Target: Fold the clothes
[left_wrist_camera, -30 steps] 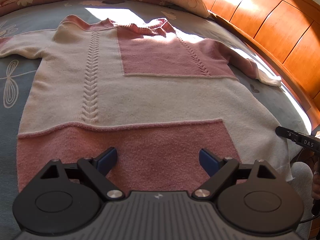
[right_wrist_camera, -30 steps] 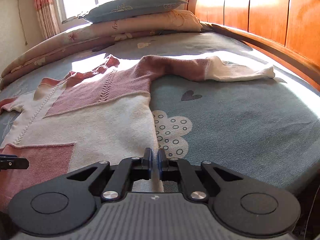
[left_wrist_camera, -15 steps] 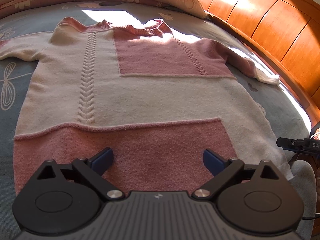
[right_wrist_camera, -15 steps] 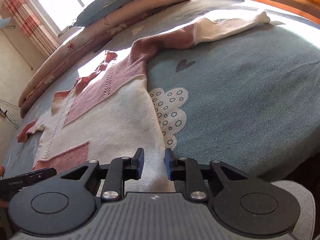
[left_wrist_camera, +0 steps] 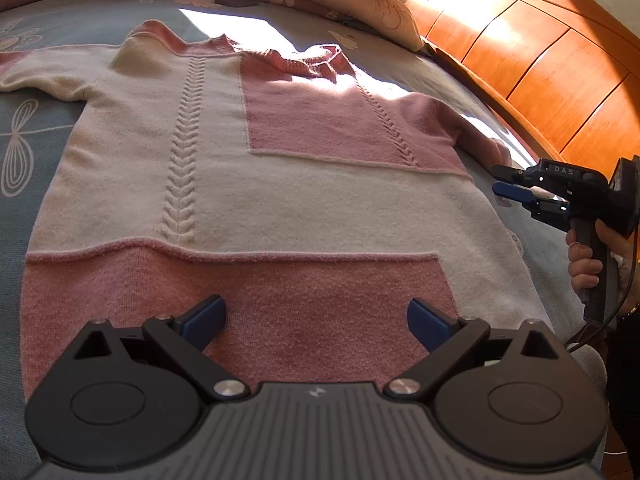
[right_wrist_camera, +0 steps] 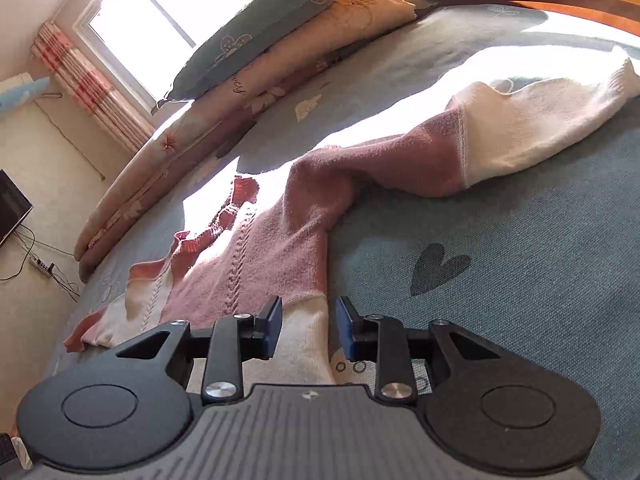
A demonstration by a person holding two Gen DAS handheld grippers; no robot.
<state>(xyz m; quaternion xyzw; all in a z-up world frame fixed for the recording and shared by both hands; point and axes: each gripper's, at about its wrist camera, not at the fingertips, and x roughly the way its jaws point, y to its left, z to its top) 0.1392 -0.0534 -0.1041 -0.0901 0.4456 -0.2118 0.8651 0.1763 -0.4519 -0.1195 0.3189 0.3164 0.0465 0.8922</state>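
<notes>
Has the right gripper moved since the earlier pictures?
Yes. The right gripper moved up along the sweater's side edge toward the sleeve, its jaws just opening.

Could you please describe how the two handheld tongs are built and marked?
Both tongs, left and right, are black, with a ribbed grey body, two round black discs, silver pivot screws and angled link arms ending in blue pads. Seen from the left camera, the right tongs carry white "DAS" lettering, a pistol-style handle and a thin black cable hanging below.
</notes>
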